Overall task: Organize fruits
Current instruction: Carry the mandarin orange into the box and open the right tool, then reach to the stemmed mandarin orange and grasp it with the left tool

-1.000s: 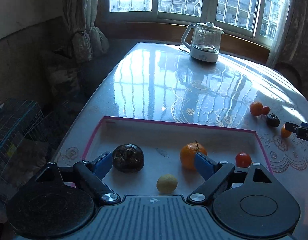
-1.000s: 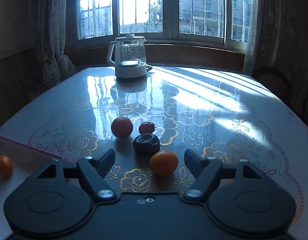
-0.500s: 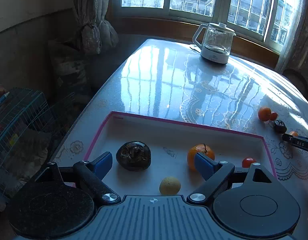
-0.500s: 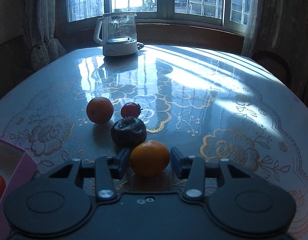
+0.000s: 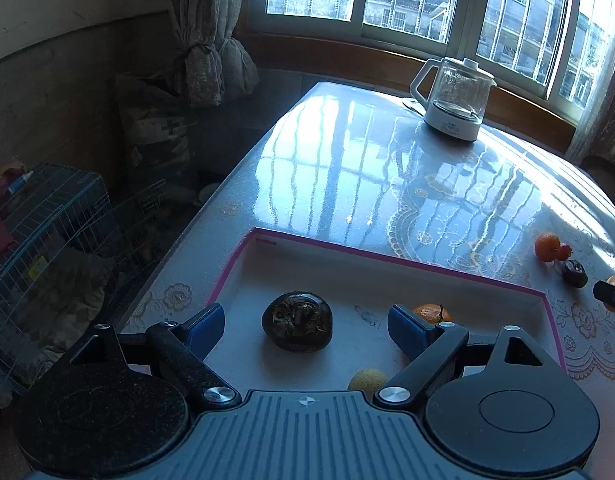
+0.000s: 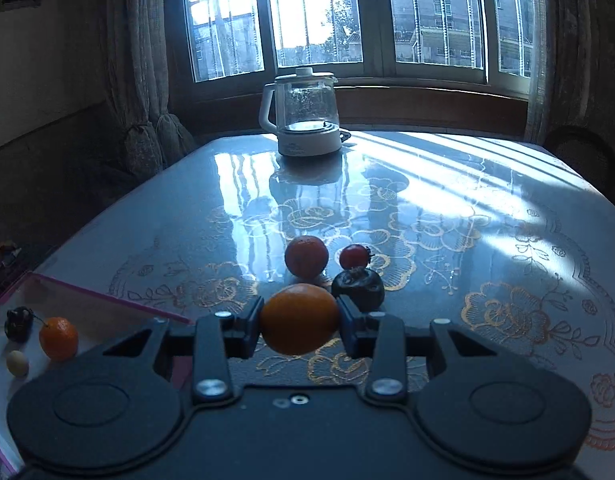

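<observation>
The right hand-held gripper (image 6: 299,320) pinched an orange (image 6: 299,319), hiding its sides. The left hand-held gripper (image 5: 305,326) gaped empty above the tray (image 5: 387,258), its body half-covering a lemon (image 5: 365,380).

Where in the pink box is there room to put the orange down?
Bare floor lies between the dark fruit and the stemmed orange, and along the tray's far wall. It is crowded nearer the left claw, by the yellow fruit.
</observation>
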`<state>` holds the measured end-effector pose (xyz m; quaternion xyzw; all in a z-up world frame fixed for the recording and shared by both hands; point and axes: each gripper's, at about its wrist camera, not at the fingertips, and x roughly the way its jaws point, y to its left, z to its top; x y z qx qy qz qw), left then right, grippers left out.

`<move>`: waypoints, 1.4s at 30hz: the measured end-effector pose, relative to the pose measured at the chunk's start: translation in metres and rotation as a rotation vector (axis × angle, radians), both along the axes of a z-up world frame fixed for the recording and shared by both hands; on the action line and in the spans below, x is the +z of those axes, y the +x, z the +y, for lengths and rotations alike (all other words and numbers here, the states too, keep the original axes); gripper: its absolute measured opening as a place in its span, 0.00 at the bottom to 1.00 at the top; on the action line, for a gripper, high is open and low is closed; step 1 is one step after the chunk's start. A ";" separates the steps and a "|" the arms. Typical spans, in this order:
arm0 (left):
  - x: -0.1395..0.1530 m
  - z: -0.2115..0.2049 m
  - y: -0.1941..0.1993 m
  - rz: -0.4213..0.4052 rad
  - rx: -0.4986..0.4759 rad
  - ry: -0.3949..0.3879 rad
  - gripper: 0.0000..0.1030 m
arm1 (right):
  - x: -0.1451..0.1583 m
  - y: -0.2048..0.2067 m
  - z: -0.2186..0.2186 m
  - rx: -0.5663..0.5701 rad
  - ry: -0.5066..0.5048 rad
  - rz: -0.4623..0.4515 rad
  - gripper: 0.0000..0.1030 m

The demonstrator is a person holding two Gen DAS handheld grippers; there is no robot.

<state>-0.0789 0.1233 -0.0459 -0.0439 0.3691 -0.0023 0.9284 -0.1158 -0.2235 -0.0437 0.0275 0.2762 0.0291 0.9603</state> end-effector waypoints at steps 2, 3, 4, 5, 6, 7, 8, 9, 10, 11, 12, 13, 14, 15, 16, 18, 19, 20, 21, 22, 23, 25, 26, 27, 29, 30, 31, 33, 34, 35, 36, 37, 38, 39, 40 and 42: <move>0.000 0.002 0.000 -0.001 -0.001 0.003 0.86 | 0.010 -0.011 0.023 0.091 0.006 -0.008 0.36; 0.000 0.002 -0.001 -0.001 -0.002 0.004 0.86 | 0.013 -0.017 0.033 0.134 0.014 -0.011 0.36; 0.001 0.002 -0.001 -0.003 -0.004 0.003 0.86 | 0.014 -0.021 0.042 0.165 0.020 -0.009 0.36; 0.001 0.003 -0.002 -0.004 -0.005 0.001 0.86 | 0.015 -0.025 0.052 0.206 0.027 0.001 0.36; 0.001 0.003 -0.002 -0.005 -0.006 0.001 0.86 | 0.014 -0.028 0.060 0.231 0.029 0.010 0.36; 0.002 0.004 -0.002 -0.006 -0.008 0.001 0.86 | 0.012 -0.031 0.067 0.250 0.029 0.021 0.36; 0.002 0.004 -0.003 -0.008 -0.010 0.000 0.86 | 0.010 -0.033 0.073 0.264 0.024 0.030 0.36; 0.003 0.005 -0.003 -0.011 -0.010 -0.001 0.86 | 0.007 -0.035 0.078 0.273 0.020 0.039 0.36; 0.004 0.005 -0.003 -0.013 -0.012 -0.001 0.86 | 0.004 -0.036 0.081 0.281 0.020 0.051 0.36; 0.005 0.005 -0.004 -0.015 -0.014 0.001 0.86 | 0.002 -0.037 0.084 0.287 0.020 0.060 0.37; 0.005 0.005 -0.004 -0.017 -0.015 0.003 0.86 | -0.001 -0.038 0.088 0.291 0.016 0.071 0.37; 0.005 0.005 -0.005 -0.018 -0.015 0.006 0.86 | -0.003 -0.039 0.091 0.298 0.007 0.081 0.37; 0.005 0.005 -0.005 -0.016 -0.014 0.006 0.86 | -0.005 -0.041 0.095 0.303 -0.007 0.089 0.37; 0.005 0.005 -0.004 -0.013 -0.013 0.005 0.86 | -0.006 -0.042 0.098 0.304 -0.025 0.093 0.38; 0.006 0.005 -0.004 -0.012 -0.012 0.003 0.86 | -0.007 -0.043 0.100 0.303 -0.030 0.094 0.38; 0.007 0.004 -0.003 -0.011 -0.011 0.003 0.86 | -0.005 -0.044 0.101 0.302 -0.024 0.090 0.42; 0.007 0.003 -0.003 -0.012 -0.013 0.005 0.86 | -0.004 -0.047 0.102 0.300 -0.025 0.083 0.48; 0.008 0.002 -0.004 -0.013 -0.015 0.007 0.86 | -0.002 -0.047 0.102 0.299 -0.029 0.078 0.51; 0.008 0.001 -0.003 -0.014 -0.019 0.010 0.86 | -0.002 -0.048 0.103 0.294 -0.034 0.067 0.54; 0.009 0.000 -0.003 -0.015 -0.024 0.012 0.86 | 0.000 -0.049 0.102 0.289 -0.035 0.059 0.54; 0.009 -0.002 -0.002 -0.015 -0.027 0.014 0.86 | 0.001 -0.052 0.100 0.287 -0.030 0.052 0.54; 0.010 -0.004 -0.001 -0.008 -0.029 0.019 0.86 | 0.003 -0.055 0.097 0.273 -0.026 0.038 0.55; 0.011 -0.007 0.001 0.000 -0.030 0.021 0.86 | 0.004 -0.055 0.096 0.264 -0.027 0.033 0.55; 0.011 -0.008 0.003 0.005 -0.029 0.020 0.86 | 0.005 -0.056 0.093 0.249 -0.025 0.025 0.56; 0.013 -0.013 0.007 0.020 -0.033 0.020 0.86 | 0.007 -0.058 0.086 0.219 -0.014 0.015 0.57; 0.014 -0.016 0.009 0.026 -0.037 0.024 0.86 | 0.008 -0.059 0.082 0.202 -0.006 0.011 0.57; 0.015 -0.019 0.010 0.029 -0.040 0.026 0.86 | 0.009 -0.059 0.077 0.185 0.001 0.007 0.58; 0.018 -0.029 0.016 0.030 -0.055 0.037 0.86 | 0.011 -0.061 0.067 0.144 0.016 -0.002 0.59; 0.020 -0.034 0.019 0.031 -0.061 0.044 0.86 | 0.012 -0.062 0.062 0.125 0.020 -0.007 0.60; 0.024 -0.040 0.022 0.032 -0.069 0.052 0.86 | 0.013 -0.064 0.056 0.101 0.023 -0.014 0.61; 0.027 -0.047 0.025 0.033 -0.077 0.055 0.86 | 0.014 -0.065 0.051 0.080 0.025 -0.019 0.62; 0.030 -0.053 0.030 0.034 -0.089 0.057 0.86 | 0.015 -0.067 0.046 0.060 0.029 -0.023 0.62; 0.033 -0.061 0.034 0.031 -0.102 0.058 0.86 | 0.015 -0.069 0.040 0.041 0.036 -0.028 0.62; 0.037 -0.071 0.040 0.023 -0.119 0.064 0.86 | 0.016 -0.071 0.034 0.024 0.043 -0.033 0.62; 0.039 -0.079 0.044 0.019 -0.129 0.075 0.86 | 0.017 -0.073 0.029 0.008 0.050 -0.038 0.63; 0.042 -0.100 0.056 0.021 -0.142 0.096 0.86 | 0.017 -0.077 0.017 -0.032 0.056 -0.047 0.66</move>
